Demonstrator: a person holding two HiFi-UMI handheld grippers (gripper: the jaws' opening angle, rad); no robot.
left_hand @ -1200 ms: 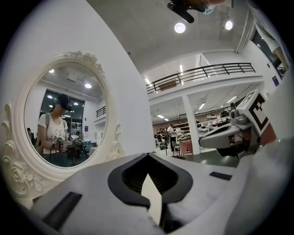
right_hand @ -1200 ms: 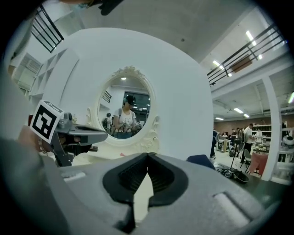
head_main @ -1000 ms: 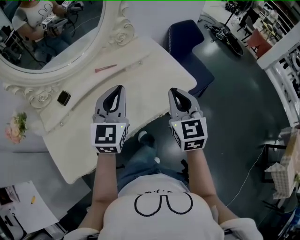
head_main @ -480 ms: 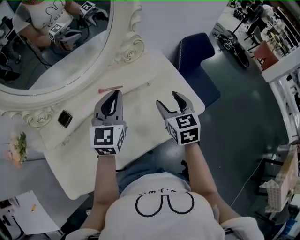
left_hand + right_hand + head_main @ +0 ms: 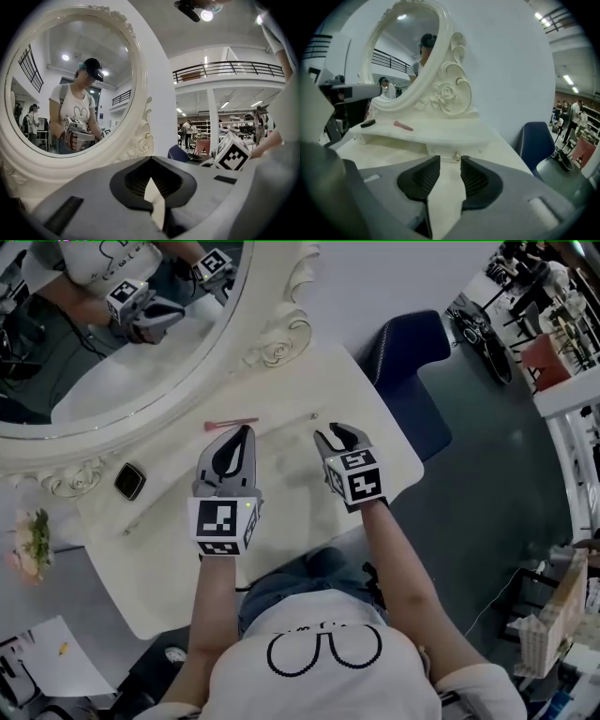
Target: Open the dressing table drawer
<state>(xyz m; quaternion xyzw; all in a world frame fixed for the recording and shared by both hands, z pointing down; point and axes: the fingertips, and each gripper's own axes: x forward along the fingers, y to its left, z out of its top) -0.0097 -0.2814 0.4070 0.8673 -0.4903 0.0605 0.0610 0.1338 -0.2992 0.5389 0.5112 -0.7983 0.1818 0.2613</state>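
Note:
The cream dressing table (image 5: 169, 559) has a raised shelf under the oval mirror (image 5: 122, 352). A shallow drawer (image 5: 440, 151) in the shelf front carries a small metal knob (image 5: 456, 157), also visible from above (image 5: 314, 415). My right gripper (image 5: 337, 435) points down at that knob. Its jaws are apart and closing, and the knob sits just beyond the fingertips (image 5: 450, 158), untouched. Nothing lies between the pads. My left gripper (image 5: 246, 431) hovers over the tabletop to the left, shut and empty, aimed at the mirror frame (image 5: 151, 161).
A pink stick-like item (image 5: 230, 425) and a small black object (image 5: 128, 481) lie on the shelf. A blue chair (image 5: 412, 362) stands right of the table. Flowers (image 5: 31, 545) and papers (image 5: 56, 662) are at the left. The person's knees are under the table's front edge.
Both grippers moved forward over the tabletop toward the mirror. The right one tipped down toward the drawer knob, opened wide from shut, and has since narrowed.

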